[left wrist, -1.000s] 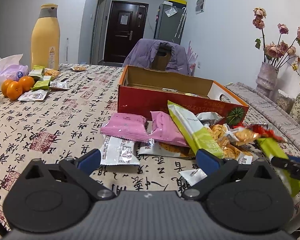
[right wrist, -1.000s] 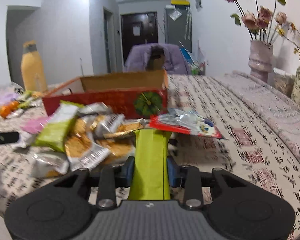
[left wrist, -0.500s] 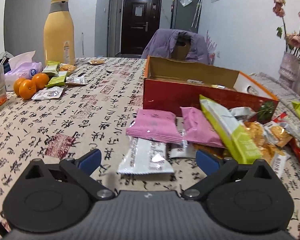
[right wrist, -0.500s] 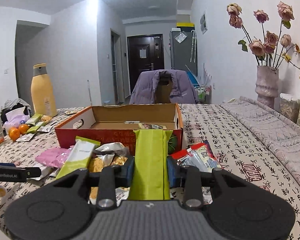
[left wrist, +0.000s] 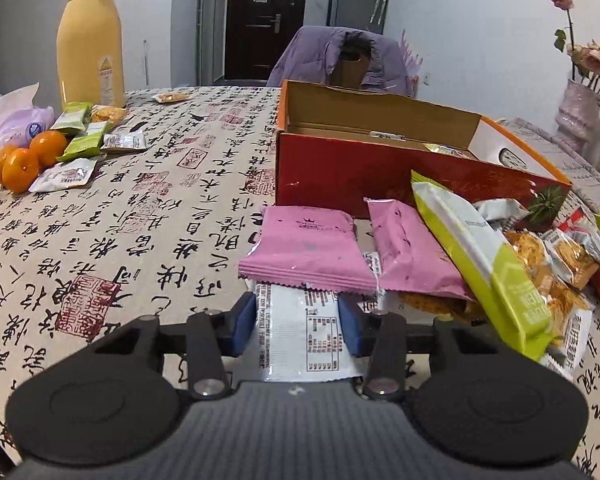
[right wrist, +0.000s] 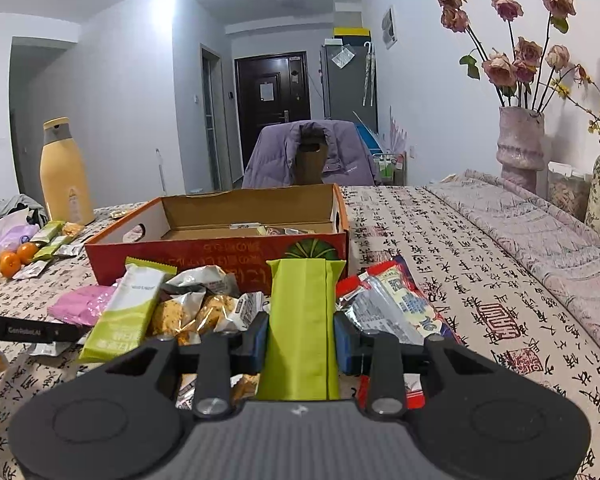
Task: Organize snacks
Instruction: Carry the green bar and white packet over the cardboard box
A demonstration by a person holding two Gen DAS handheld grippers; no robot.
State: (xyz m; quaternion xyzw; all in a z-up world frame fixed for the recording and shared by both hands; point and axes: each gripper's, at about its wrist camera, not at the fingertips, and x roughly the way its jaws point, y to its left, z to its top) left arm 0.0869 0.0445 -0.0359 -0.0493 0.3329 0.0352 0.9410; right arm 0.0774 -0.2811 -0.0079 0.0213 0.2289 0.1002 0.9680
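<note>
Open box (left wrist: 380, 176) sits on the table (left wrist: 148, 216), snack pile (left wrist: 520, 256) heaped against its near wall. Two packets (left wrist: 308, 248) lie side by side at the pile's left edge — a flat sachet (left wrist: 300, 332) tucked under the left one. Far left: bottle (left wrist: 90, 36) at the back, oranges (left wrist: 20, 160) and loose packets (left wrist: 84, 136) in front of it. Chair (right wrist: 312, 152) behind the box — vase (right wrist: 520, 148) off to the right.
</note>
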